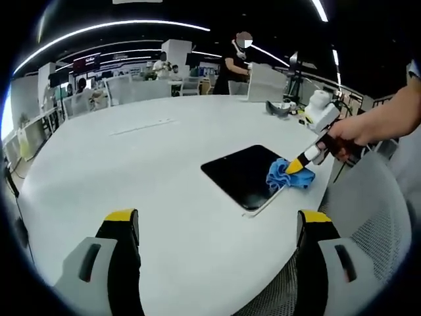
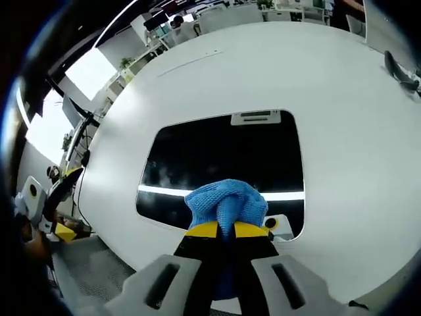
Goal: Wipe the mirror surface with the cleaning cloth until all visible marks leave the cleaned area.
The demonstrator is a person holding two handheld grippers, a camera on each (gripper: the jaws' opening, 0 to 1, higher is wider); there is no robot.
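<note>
One mirror, one blue cloth, one white table — two grippers: left, right.

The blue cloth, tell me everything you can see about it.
The cloth is bright blue with a knitted, microfibre-like texture, bunched into a crumpled wad. The right gripper holds it pinched between its yellow-tipped jaws, which are closed on its lower folds. It rests on the mirror, near the edge closest to that gripper, on the dark reflective surface. In the left gripper view it sits at the mirror's right-hand end, on the white table.
</note>
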